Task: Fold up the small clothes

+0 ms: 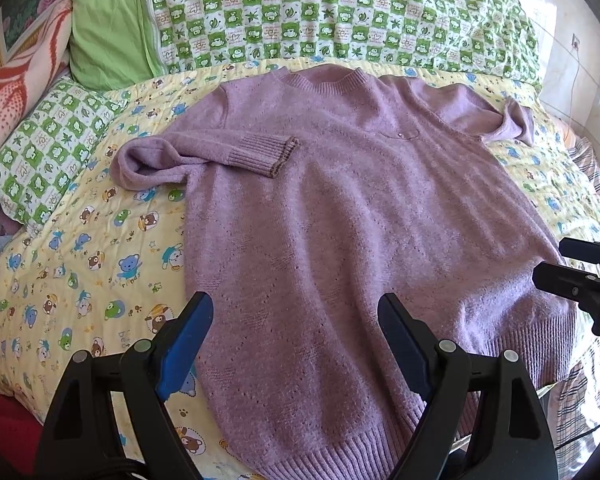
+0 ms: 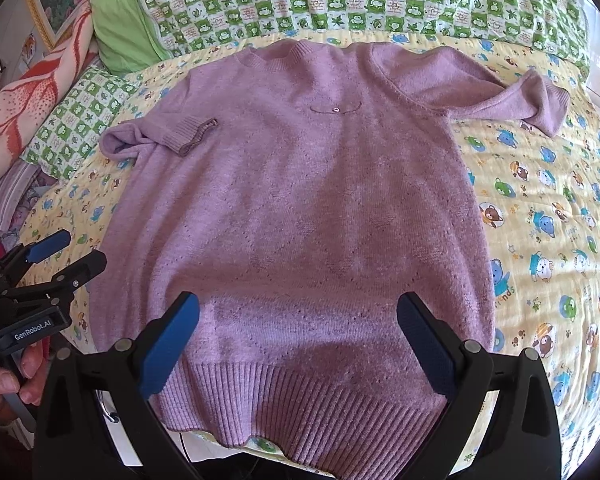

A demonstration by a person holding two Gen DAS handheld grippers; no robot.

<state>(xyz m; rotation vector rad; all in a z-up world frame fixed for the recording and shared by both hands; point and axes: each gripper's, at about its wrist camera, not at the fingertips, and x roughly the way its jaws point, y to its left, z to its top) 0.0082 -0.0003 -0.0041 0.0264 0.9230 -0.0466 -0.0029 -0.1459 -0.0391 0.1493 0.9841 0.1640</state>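
Note:
A lilac knitted sweater (image 1: pixel 340 200) lies flat, front up, on the bed, neck away from me; it also shows in the right wrist view (image 2: pixel 296 200). Its left sleeve (image 1: pixel 204 156) is folded in, cuff on the chest. Its right sleeve (image 2: pixel 500 100) lies out to the side, bent at the cuff. My left gripper (image 1: pixel 296 320) is open and empty above the hem's left part. My right gripper (image 2: pixel 300 320) is open and empty above the ribbed hem (image 2: pixel 300 400). Each gripper shows in the other's view, the right one (image 1: pixel 568 264) and the left one (image 2: pixel 76 252).
The sweater lies on a yellow cartoon-print quilt (image 1: pixel 80 280). A green checked duvet (image 1: pixel 340 12) is piled behind it, with a green checked pillow (image 1: pixel 48 148) and a red-patterned blanket (image 1: pixel 16 80) at the left. A bright wall and a cable (image 1: pixel 576 76) lie at the right.

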